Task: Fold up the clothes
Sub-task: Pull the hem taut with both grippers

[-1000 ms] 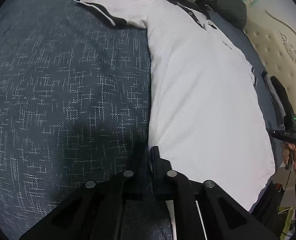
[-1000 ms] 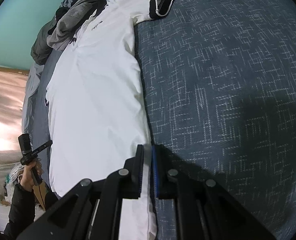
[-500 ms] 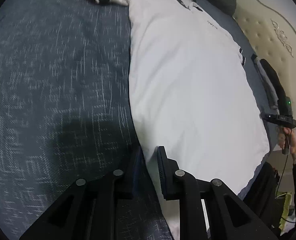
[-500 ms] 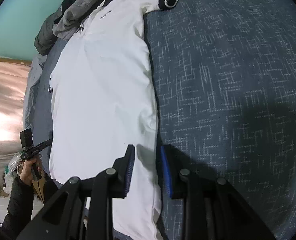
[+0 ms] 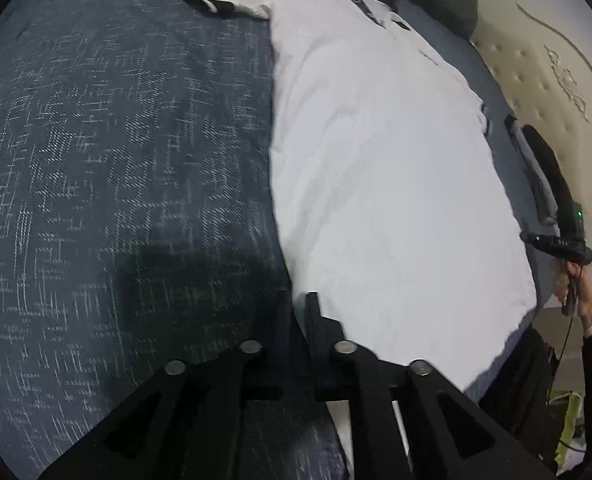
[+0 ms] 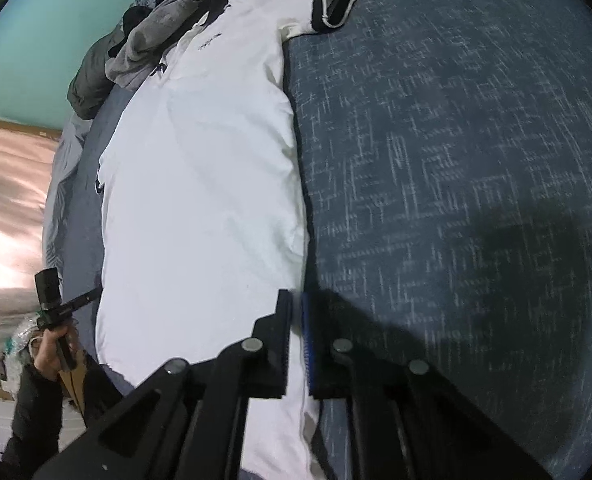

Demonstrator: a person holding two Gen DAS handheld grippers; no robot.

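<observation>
Below, our right gripper has its two black fingers, one faced with a blue pad, drawn nearly together over the long side edge of a white short-sleeved polo shirt with dark trim; a thin strip of white cloth shows in the slit between them, so we read them as clamped on that edge. Our left gripper sits at the opposite side edge of the same shirt, its fingers a narrow gap apart at the line where white cloth meets the bed; whether any cloth lies between them we cannot tell.

Outward from both tools, the shirt lies flat and face up on a dark blue bedspread flecked with pale crosshatch threads, collar and button placket at the far end, one dark-cuffed sleeve spread to the side. Beyond the collar is a heap of grey garments against a turquoise wall. A cream tufted headboard rises past the shirt in the left view. Each camera catches the opposite hand gripping its black handle at the bed's edge.
</observation>
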